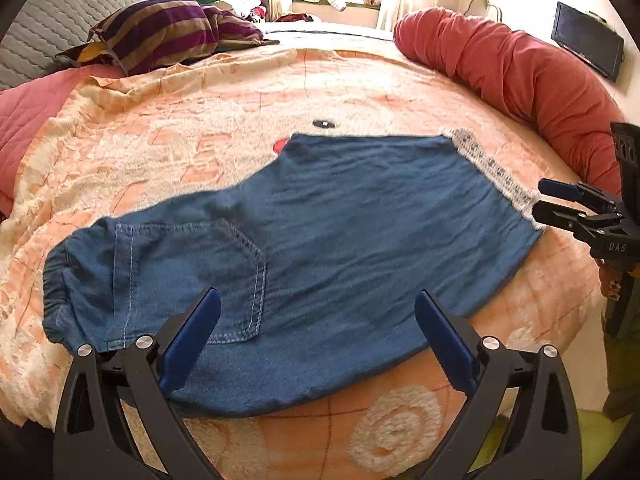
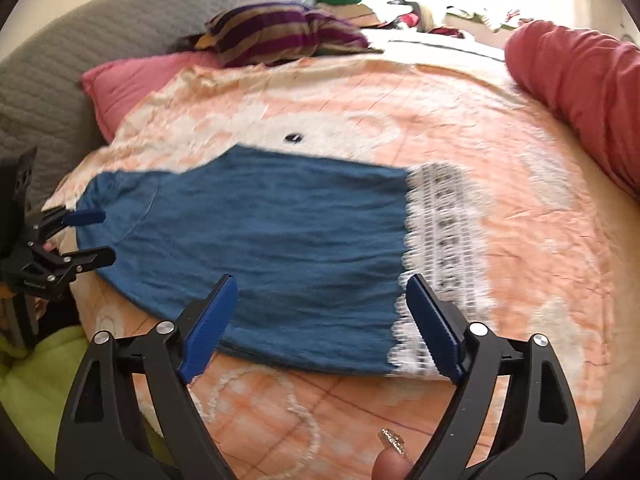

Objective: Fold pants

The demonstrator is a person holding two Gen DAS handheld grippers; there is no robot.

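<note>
The blue denim pants with a white lace hem [image 1: 304, 232] lie flat across the peach-and-cream fleece blanket on the bed [image 1: 200, 128], already doubled leg over leg by the look of it. The elastic waistband is at nine o'clock in the left wrist view and the lace trim at three o'clock.

The left gripper [image 1: 318, 312] hangs over the near edge by the back pocket with its fingers [image 1: 192, 344] spread wide and nothing between them. The right gripper [image 2: 320, 300] hovers over the hem end near the lace, its fingers [image 2: 434, 324] also well apart and empty.

The step in hand looks like picking up for the next fold, probably hem to waistband. To do it well, pinch both layers at the hem corners, not the lace alone, which could stretch or slip. Lift low, carry the hem towards nine o'clock, and align edges before letting go. The soft blanket may bunch, so keep the fingertips shallow.
</note>
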